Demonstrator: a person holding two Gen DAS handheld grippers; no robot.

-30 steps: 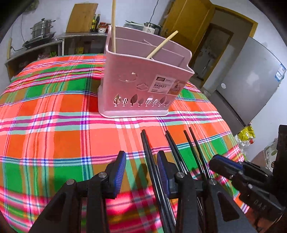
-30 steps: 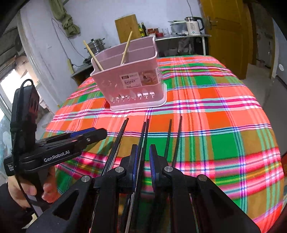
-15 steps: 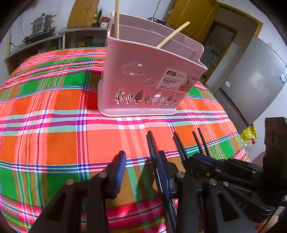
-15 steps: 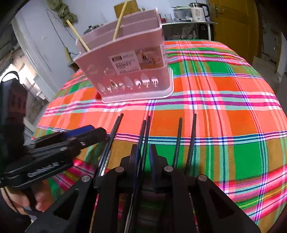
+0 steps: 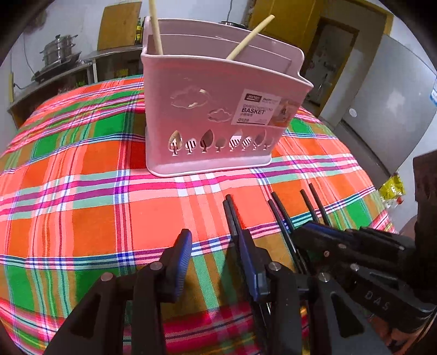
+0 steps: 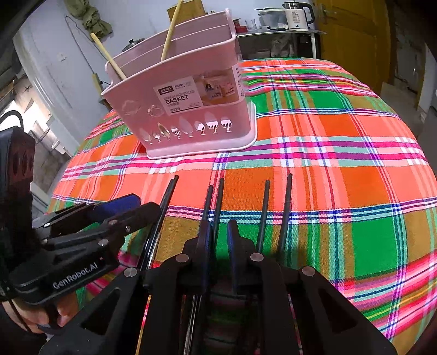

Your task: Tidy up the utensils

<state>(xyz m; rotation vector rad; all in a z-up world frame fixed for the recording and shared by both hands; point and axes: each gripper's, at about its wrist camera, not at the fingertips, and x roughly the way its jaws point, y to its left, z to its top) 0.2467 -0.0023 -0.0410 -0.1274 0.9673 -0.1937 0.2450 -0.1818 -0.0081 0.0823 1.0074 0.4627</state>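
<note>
1. Both wrist views now sit closer to the pink basket (image 5: 215,114) than a second ago, and the right gripper (image 6: 218,234), then off to the side in the left view, now lies close against the black chopsticks beside the left one.
2. On the plaid tablecloth (image 5: 82,207) the black chopsticks (image 6: 262,213) lie in three rough pairs, tips toward the basket and well short of it.
3. That right gripper has its jaws narrow; the middle pair of chopsticks runs in at its left finger (image 6: 203,240), but whether the pads press on them cannot be told.
4. Seen from its own camera, the left gripper (image 5: 215,262) stands partly open with bare cloth in the gap; one dark pair passes along its right finger (image 5: 248,262).
5. Only the right view shows the hand (image 6: 38,314) grasping the left gripper's handle, and a kettle (image 6: 297,15) on the far counter.
6. Only the left view shows stacked steel pots (image 5: 58,52) and a grey fridge (image 5: 387,92).
7. Two pale wooden chopsticks (image 5: 155,27) stand tilted inside the basket, in both views.
</note>
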